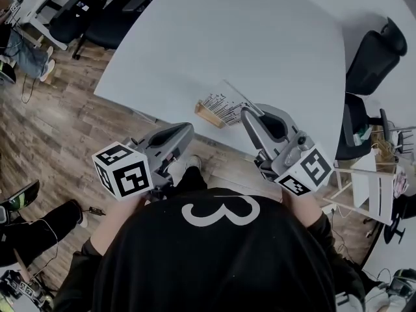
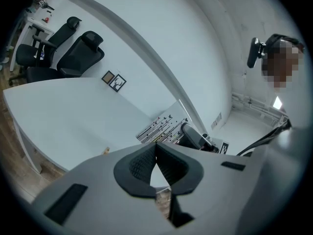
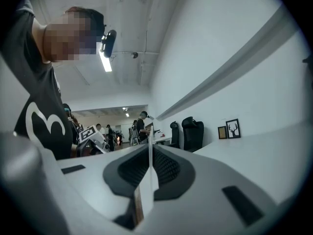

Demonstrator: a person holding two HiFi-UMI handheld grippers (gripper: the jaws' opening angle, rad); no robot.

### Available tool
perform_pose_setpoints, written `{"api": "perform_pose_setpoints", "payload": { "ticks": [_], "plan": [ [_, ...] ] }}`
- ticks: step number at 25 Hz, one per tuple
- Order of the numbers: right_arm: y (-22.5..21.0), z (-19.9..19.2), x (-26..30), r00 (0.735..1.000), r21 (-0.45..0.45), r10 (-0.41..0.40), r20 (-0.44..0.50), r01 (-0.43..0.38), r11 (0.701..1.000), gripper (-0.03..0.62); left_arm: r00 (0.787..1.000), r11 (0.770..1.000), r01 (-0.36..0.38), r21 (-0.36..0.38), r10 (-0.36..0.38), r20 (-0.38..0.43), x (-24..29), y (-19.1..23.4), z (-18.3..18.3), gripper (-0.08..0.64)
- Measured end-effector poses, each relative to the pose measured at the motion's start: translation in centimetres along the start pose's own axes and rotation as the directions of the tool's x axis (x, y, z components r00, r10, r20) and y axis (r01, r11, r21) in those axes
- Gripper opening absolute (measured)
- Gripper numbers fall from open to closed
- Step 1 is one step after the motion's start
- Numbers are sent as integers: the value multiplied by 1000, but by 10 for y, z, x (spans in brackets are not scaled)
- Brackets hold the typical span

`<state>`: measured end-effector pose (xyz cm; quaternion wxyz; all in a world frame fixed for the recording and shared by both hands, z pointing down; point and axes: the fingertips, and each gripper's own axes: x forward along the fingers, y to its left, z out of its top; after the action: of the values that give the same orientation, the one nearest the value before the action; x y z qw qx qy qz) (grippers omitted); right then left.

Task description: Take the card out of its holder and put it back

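Note:
A white card (image 1: 229,101) printed with thin dark lines stands in a small wooden holder (image 1: 208,114) near the front edge of the white table (image 1: 247,38). My right gripper (image 1: 246,111) is shut on the card's right edge. In the right gripper view the card (image 3: 148,165) shows edge-on, pinched between the dark pads (image 3: 168,168). My left gripper (image 1: 190,129) hangs left of the holder over the table edge, apart from it, shut with nothing in it. In the left gripper view the card (image 2: 164,126) and the right gripper (image 2: 195,138) lie just beyond the left gripper (image 2: 156,148).
Black office chairs stand at the far left (image 1: 84,12) and at the right (image 1: 374,60) of the table. A white rack (image 1: 367,187) stands by my right side. Wooden floor (image 1: 58,142) lies below the table edge. People stand far off (image 3: 139,126).

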<state>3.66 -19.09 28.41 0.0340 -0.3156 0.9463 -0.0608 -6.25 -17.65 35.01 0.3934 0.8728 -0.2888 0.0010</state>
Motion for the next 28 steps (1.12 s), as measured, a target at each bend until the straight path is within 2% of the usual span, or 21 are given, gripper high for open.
{"api": "perform_pose_setpoints", "payload": {
  "ticks": [4,14,28],
  "plan": [
    [-8,-17,12,998,-68,26,-62,-30,997,23,1000,1000,-15,-6,15,-8,3,11,6,14],
    [-21,-65,31,983,-95,64,-173,-82,992,23,998,998,-52,-31,52,-22,2,39,14,14],
    [-28,-91,33,976,-86,56,-212,-76,993,23,998,998,-57,-32,56,-43,7,48,14,14]
  ]
}}
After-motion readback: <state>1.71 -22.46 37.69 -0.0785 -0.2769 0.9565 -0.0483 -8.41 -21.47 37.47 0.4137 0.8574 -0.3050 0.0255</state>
